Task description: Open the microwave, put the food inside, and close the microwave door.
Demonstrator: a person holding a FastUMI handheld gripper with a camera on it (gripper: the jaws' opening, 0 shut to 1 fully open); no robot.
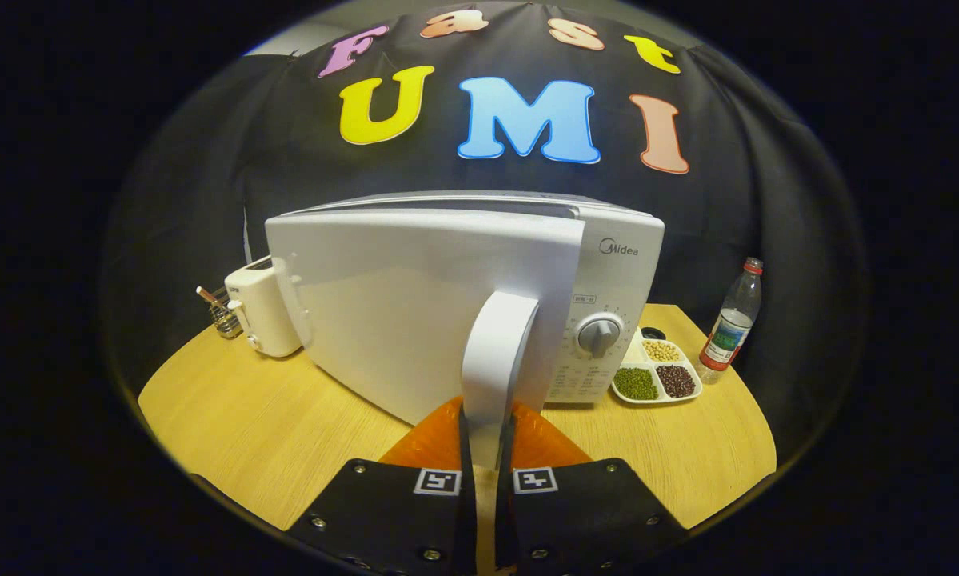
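The microwave [607, 272] stands in the middle of the tabletop [231, 424], and its door [399, 312] is swung partway out toward the camera, hinged on the toaster side, so its free edge with the tall handle [497, 352] sits right at the gripper [485, 448]. The gripper is clamped on that handle: both fingers [439, 444] press against its lower end from either side, with the handle rising between them. Holding it there makes sense for swinging the door, since the handle is the farthest point from the hinge; whether the door is on its way open or shut cannot be told from here. The cavity is hidden behind the door, so any food inside cannot be seen. Beside the microwave's control knob [599, 336] lies a divided tray [657, 376] of beans and grains, probably the food meant to go in, just to one side of the fingers and a little beyond them. A water bottle [733, 320] stands past the tray, and a toaster [261, 312] with a small wire basket [223, 316] stands on the other side.
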